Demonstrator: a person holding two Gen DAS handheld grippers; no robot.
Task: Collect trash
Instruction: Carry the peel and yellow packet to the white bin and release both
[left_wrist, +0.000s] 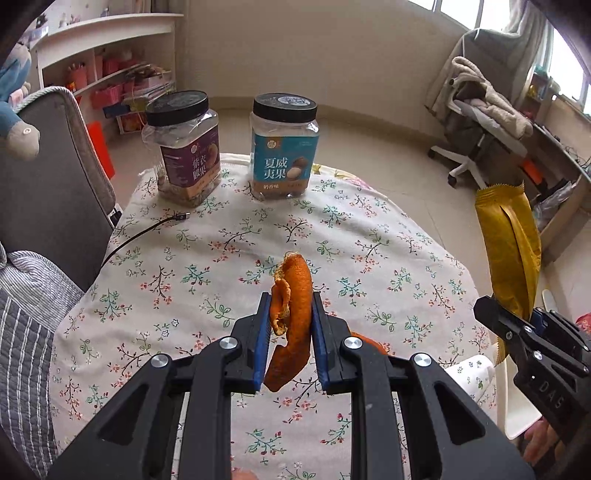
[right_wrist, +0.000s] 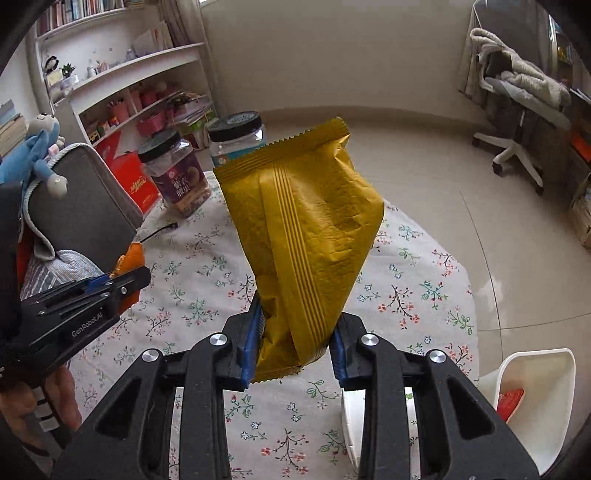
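My left gripper (left_wrist: 289, 314) is shut on an orange peel (left_wrist: 291, 295) and holds it above the floral tablecloth (left_wrist: 207, 258). My right gripper (right_wrist: 295, 332) is shut on a yellow snack wrapper (right_wrist: 303, 229), held upright above the table's right side. The wrapper (left_wrist: 508, 240) and the right gripper (left_wrist: 517, 325) also show at the right of the left wrist view. The left gripper (right_wrist: 136, 273) with the peel (right_wrist: 131, 258) shows at the left of the right wrist view.
Two black-lidded jars, purple (left_wrist: 184, 147) and blue (left_wrist: 284, 147), stand at the table's far edge. A black cable (left_wrist: 147, 229) lies at the left. A grey chair (left_wrist: 48, 166) stands left. A white bin (right_wrist: 535, 398) sits beside the table at lower right.
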